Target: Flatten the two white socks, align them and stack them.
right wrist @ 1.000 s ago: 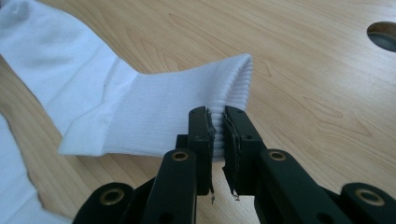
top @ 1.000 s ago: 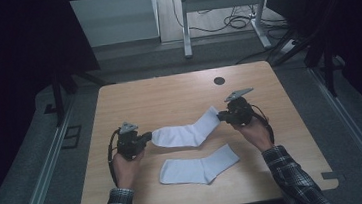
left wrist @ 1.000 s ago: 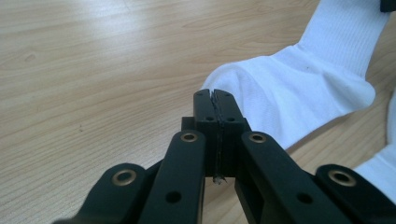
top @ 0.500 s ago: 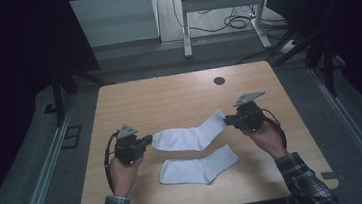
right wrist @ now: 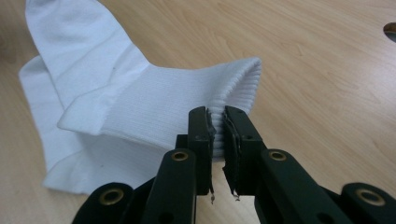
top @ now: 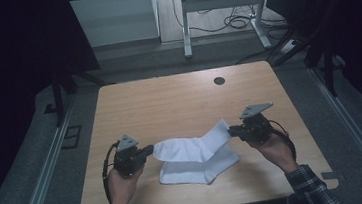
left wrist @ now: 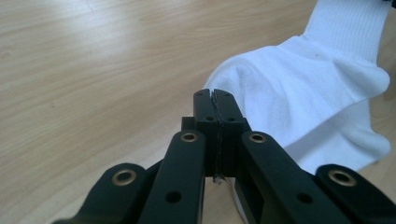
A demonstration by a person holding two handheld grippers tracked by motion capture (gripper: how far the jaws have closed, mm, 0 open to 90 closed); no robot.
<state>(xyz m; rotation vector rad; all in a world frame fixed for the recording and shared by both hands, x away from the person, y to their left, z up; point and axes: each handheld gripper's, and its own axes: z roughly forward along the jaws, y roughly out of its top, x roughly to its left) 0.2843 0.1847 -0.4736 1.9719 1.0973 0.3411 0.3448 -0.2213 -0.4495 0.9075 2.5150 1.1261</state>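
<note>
Two white socks are on the wooden table [top: 169, 103]. One sock [top: 188, 149] hangs stretched between my two grippers, a little above the other sock [top: 196, 173], which lies flat. My left gripper [top: 147, 150] is shut on the toe end of the held sock [left wrist: 299, 88], its jaws pressed together on the fabric at the left gripper [left wrist: 215, 100]. On the other side, my right gripper [top: 231, 132] is shut on the ribbed cuff [right wrist: 233, 88], pinched at the right gripper [right wrist: 218, 122]. In the right gripper view, the flat sock [right wrist: 70, 172] shows under the held one.
A round dark hole [top: 219, 80] sits in the tabletop near the far edge. A metal desk frame [top: 219, 0] and floor cables [top: 234, 24] stand beyond the table. Bare wood spreads across the far half of the table.
Both hands have drawn back toward the near edge with the sock between them. It now hangs over the flat sock instead of lying farther back.
</note>
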